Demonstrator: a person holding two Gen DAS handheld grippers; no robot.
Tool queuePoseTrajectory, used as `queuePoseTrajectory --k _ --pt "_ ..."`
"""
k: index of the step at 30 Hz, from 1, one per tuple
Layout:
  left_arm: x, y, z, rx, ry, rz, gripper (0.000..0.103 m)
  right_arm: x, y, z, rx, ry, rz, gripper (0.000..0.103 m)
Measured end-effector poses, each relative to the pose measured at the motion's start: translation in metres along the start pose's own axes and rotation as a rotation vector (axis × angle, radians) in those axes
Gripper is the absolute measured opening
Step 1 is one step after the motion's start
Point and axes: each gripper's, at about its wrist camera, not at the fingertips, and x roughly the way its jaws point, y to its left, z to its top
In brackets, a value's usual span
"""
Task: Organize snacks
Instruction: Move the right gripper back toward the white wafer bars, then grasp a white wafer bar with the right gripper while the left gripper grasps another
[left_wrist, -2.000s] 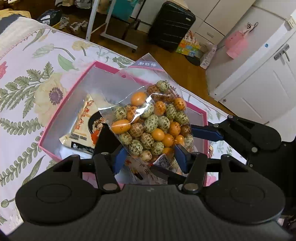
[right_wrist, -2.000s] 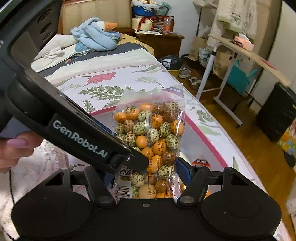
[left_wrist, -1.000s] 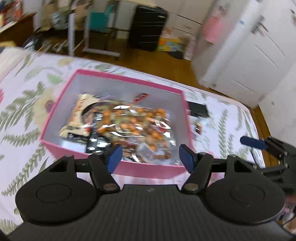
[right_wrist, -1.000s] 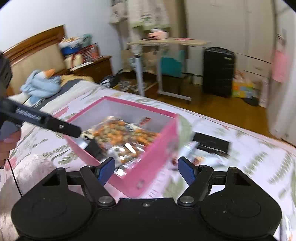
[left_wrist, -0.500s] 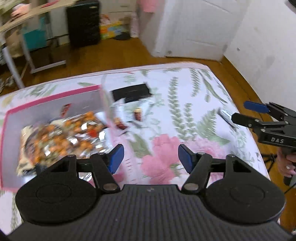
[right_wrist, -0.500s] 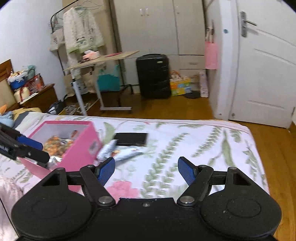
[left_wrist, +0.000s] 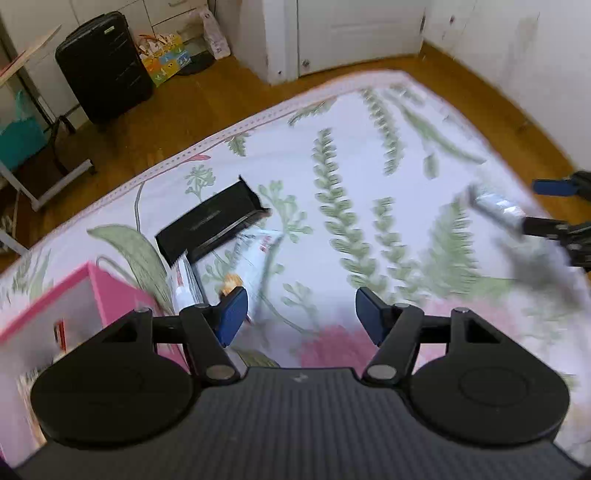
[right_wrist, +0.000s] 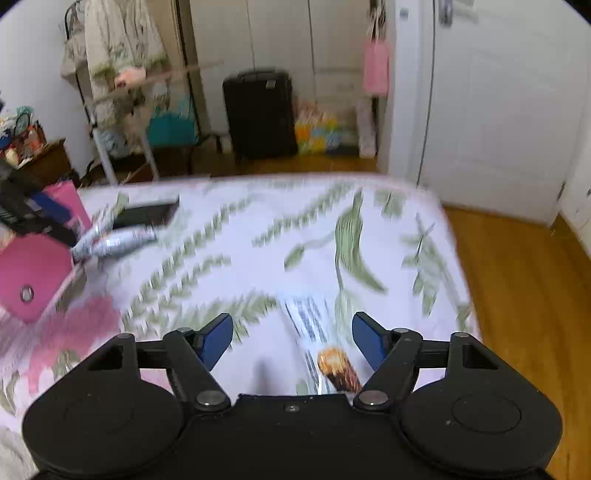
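Note:
The pink snack box (left_wrist: 107, 295) sits on the floral bedspread at the left of the left wrist view and at the far left of the right wrist view (right_wrist: 33, 273). A black flat packet (left_wrist: 210, 221) and silvery snack packets (left_wrist: 255, 251) lie beside the box. My left gripper (left_wrist: 297, 314) is open and empty above the bedspread. My right gripper (right_wrist: 291, 341) is open, with a silvery snack packet (right_wrist: 321, 343) lying on the bed between its fingers, blurred. The right gripper also shows at the right edge of the left wrist view (left_wrist: 554, 206).
The bedspread (right_wrist: 258, 251) ends at wooden floor on the right and far side. A black suitcase (right_wrist: 260, 110), a side table (right_wrist: 122, 122) and a white door (right_wrist: 498, 110) stand beyond the bed.
Both grippers let go of the bag of round snacks into the pink box, opened, and swung right, away from the box. The right gripper now hovers over a packet near the bed's far corner.

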Motion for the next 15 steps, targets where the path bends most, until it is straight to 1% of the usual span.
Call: queuePoseTrajectory --k 2,5,7,8,9,10,11,12,13,14,15 --pt "0.026 0.003 0.006 0.037 0.043 0.04 0.064 0.013 -0.003 -0.005 -0.038 0.044 0.013 0.072" --pt "0.054 0.01 0.011 0.052 0.101 0.086 0.064 0.032 -0.004 -0.005 -0.094 0.089 -0.016 0.072" --pt "0.07 0.015 0.012 0.048 0.139 0.108 0.064 0.041 -0.007 -0.004 -0.095 0.106 -0.057 0.073" --pt "0.076 0.018 0.012 0.049 0.152 0.12 0.064 0.045 -0.01 -0.003 -0.083 0.118 -0.056 0.073" --pt "0.082 0.018 0.012 0.058 0.163 0.132 0.064 0.048 -0.011 -0.003 -0.073 0.128 -0.045 0.067" --pt "0.087 0.018 0.011 0.077 0.175 0.15 0.064 0.051 -0.012 -0.003 -0.063 0.135 -0.042 0.053" --pt "0.092 0.017 0.009 0.104 0.192 0.162 0.062 0.051 -0.01 -0.002 -0.057 0.143 -0.051 0.045" --pt "0.093 0.016 0.009 0.118 0.192 0.165 0.049 0.052 -0.01 -0.002 -0.047 0.147 -0.06 0.038" --pt "0.091 0.015 0.009 0.124 0.195 0.167 0.026 0.05 -0.009 -0.002 -0.017 0.15 -0.073 0.037" --pt "0.089 0.013 0.009 0.133 0.216 0.181 0.026 0.047 -0.009 -0.002 0.013 0.142 -0.081 0.036" --pt "0.083 0.012 0.008 0.127 0.211 0.18 0.025 0.043 -0.009 -0.003 0.043 0.132 -0.084 0.035"
